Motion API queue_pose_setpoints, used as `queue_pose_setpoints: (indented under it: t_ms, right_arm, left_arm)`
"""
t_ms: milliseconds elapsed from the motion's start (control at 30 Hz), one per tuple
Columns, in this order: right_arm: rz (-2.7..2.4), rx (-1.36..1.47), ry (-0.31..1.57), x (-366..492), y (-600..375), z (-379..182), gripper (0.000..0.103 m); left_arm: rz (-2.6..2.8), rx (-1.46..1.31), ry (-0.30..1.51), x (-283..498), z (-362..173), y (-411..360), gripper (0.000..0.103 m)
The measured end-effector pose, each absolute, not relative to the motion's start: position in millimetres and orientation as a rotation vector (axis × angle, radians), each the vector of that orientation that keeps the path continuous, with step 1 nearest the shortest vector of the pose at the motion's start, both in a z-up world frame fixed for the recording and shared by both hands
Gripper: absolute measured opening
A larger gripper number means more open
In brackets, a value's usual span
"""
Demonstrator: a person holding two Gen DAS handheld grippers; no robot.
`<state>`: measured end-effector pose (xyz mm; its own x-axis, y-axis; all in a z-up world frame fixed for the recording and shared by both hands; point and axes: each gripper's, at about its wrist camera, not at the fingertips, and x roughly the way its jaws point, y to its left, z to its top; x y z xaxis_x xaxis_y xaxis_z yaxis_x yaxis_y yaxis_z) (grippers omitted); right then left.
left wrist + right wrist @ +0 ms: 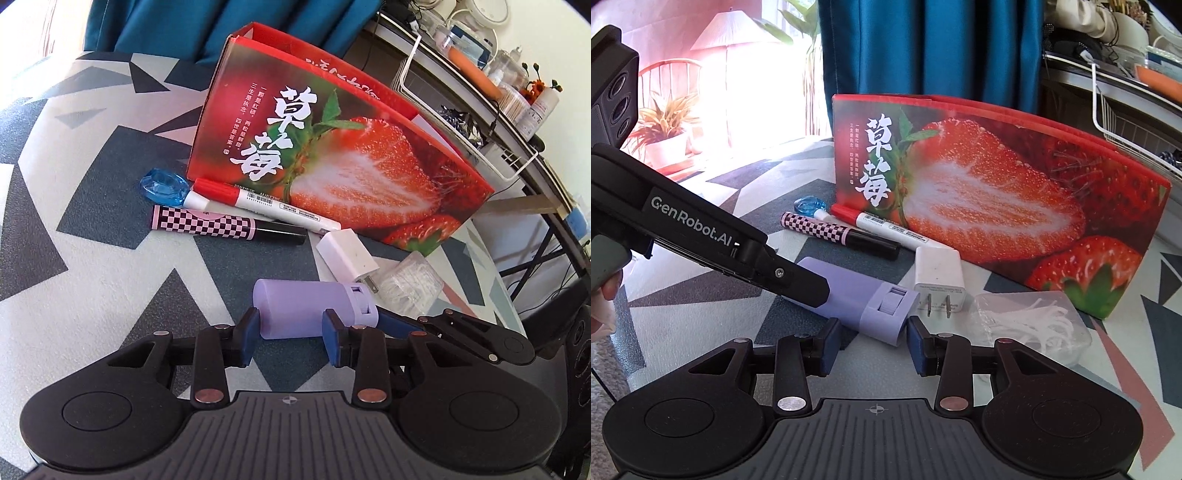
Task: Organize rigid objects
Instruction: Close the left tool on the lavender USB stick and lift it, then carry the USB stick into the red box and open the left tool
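A lilac plastic case [303, 308] [864, 299] lies on its side on the patterned table. My left gripper [290, 338] is open, its blue pads on either side of the case body; it also shows in the right wrist view [809, 291]. My right gripper [870, 347] is open just in front of the case's capped end; it shows in the left wrist view [400, 325]. Behind lie a white charger plug [349, 258] [938, 277], a checkered tube [221, 225] [838, 234], a red-capped marker [258, 205] [886, 227] and a blue gem-shaped piece [164, 186] [811, 205].
A tall red strawberry box [332, 158] [997, 199] stands open-topped behind the objects. A clear packet of white picks [410, 286] [1034, 325] lies at the right. A white wire rack [461, 110] and a cluttered shelf are at the far right.
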<state>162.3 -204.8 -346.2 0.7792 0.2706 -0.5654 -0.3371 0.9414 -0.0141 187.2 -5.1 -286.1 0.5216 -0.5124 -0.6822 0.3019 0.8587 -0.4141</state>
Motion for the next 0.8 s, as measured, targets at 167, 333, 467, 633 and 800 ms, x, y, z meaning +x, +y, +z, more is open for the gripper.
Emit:
queue_pose_setpoints:
  t_ms: [167,333,467,633,800]
  right_arm:
    - [0.327,-0.134,0.589,163,-201,-346,0.038]
    - [0.332,-0.126,0.597,166,-202,-347,0.04]
    - [0.356,-0.111,0.612,173,-204,-346,0.044]
    - [0.348,-0.106,0.623,177,-204,-347,0.045]
    - [0.34,-0.114,0.623,178,-202,-348,0.045]
  left_arm:
    - [-0.489,-0.26,0.9,191,-288,-8,0.042]
    - [-0.483,-0.264,0.896,194,-287,-10,0.045]
    - [-0.495,-0.241,0.907,198,-285,-14,0.048]
    - [-0.5,-0.236,0.902,202,-286,-16,0.049]
    - [-0.494,-0.218,0.897,199,-285,-21,0.05]
